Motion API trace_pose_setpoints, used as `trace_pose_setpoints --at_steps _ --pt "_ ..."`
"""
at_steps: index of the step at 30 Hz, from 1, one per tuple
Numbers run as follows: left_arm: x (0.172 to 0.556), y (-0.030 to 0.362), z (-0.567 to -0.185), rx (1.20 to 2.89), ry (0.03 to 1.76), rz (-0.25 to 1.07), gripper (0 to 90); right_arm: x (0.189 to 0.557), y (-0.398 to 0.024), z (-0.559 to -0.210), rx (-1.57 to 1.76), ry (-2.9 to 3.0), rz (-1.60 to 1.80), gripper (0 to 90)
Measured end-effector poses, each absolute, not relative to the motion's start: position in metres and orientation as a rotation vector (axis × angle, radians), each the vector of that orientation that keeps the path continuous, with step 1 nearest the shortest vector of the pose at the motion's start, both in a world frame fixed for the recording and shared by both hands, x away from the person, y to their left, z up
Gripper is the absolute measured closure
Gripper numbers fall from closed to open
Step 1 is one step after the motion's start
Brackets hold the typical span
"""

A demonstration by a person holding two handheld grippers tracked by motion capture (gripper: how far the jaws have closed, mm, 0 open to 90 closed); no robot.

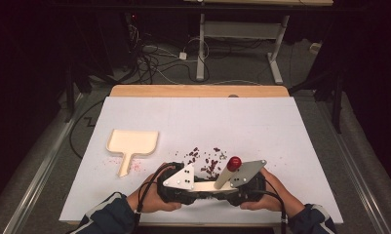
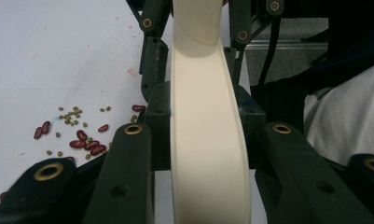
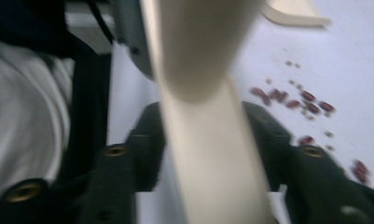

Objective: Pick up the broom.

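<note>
High view: both hands sit at the bottom centre of the frame, jaws turned toward each other, and a cream scraper (image 1: 210,185) lies level between them. Its handle rises up and to the right and ends in a red knob (image 1: 234,163). The left gripper (image 1: 182,187) is at the blade's left end and the right gripper (image 1: 238,187) at its right end.

The left gripper view has the cream blade (image 2: 208,140) running up the middle of the frame, with both black jaws pressed flat against its sides, so those tongs are clamped on it. The right gripper view is blurred; the blade (image 3: 217,154) passes between the jaws and they stand close against it, though I cannot tell whether the pads press on it.

A scatter of dark red beans (image 1: 206,161) and small green ones lies on the white table cover (image 1: 261,122), just above the grippers in the high view and at lower left in the left gripper view (image 2: 84,142). A cream dustpan (image 1: 132,146) rests at the left centre of the high view, well apart from the hands, with pale crumbs beside its handle.
</note>
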State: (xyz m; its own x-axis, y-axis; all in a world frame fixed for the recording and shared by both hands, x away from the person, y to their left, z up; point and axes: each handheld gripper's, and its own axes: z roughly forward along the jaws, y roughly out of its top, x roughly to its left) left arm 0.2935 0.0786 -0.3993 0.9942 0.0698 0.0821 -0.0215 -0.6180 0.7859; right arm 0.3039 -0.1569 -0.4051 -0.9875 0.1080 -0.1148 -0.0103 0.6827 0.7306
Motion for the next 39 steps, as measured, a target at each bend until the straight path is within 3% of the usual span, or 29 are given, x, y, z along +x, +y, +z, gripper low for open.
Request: trace_pose_setpoints --at_steps 1,5,7,9,16,24,29,39 --pt "0.296 0.078 -0.400 2.229 0.041 0.146 64.0 0.305 -0.157 -0.406 0.071 2.754 1.192 64.1" --pt "0.298 0.079 -0.401 2.232 0.059 0.201 56.5 0.303 -0.156 -0.406 0.066 2.731 1.183 67.6" --pt "0.298 0.080 -0.400 2.232 0.075 0.222 53.0 0.303 -0.157 -0.405 0.090 2.716 1.172 67.7" --pt "0.297 0.084 -0.399 2.222 0.111 0.283 40.1 0.304 -0.160 -0.404 0.106 2.703 1.181 67.7" --pt "0.288 0.112 -0.399 2.207 0.215 0.487 23.9 0.306 -0.177 -0.394 0.205 2.633 1.200 67.8" --pt "0.279 0.182 -0.414 2.121 0.481 0.643 20.1 0.309 -0.191 -0.384 0.312 2.542 1.204 67.7" --pt "0.277 0.216 -0.436 2.131 0.645 0.674 20.7 0.318 -0.205 -0.378 0.461 2.458 1.198 67.7" --pt "0.275 0.227 -0.447 2.136 0.702 0.666 21.7 0.342 -0.227 -0.379 0.666 2.332 1.084 67.8"
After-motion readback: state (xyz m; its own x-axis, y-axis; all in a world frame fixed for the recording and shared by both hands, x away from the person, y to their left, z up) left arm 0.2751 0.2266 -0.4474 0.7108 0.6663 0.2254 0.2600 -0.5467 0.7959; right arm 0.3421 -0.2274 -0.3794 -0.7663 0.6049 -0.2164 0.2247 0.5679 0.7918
